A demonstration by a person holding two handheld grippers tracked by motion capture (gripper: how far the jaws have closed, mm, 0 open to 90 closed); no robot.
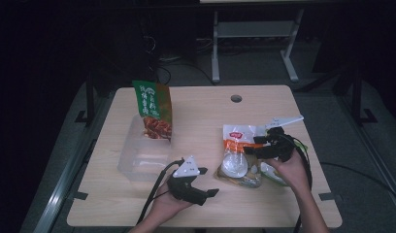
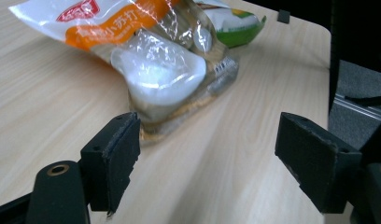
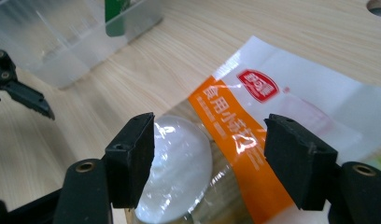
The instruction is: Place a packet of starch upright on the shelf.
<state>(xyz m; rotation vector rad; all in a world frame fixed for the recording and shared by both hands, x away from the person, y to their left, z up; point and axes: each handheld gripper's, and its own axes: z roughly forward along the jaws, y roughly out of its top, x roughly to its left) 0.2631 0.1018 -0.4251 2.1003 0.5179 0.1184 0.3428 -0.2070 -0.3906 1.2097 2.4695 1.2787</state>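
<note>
Wooden table [image 1: 201, 111], dark room behind. Orange-banded clear snack bag [image 1: 237, 155] lies flat right of centre, long axis running away from person. Right gripper [image 3: 209, 156] poised over it, jaws wide, straddling bag, not pressing. Left gripper [image 2: 207, 154] farther off, jaws wide, empty, pointing at bag's near end.

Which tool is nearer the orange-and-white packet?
Right. The right tool hangs just over the orange-and-white packet, jaws open astride it; the left tool sits off to its left, open, clear of it.
</note>
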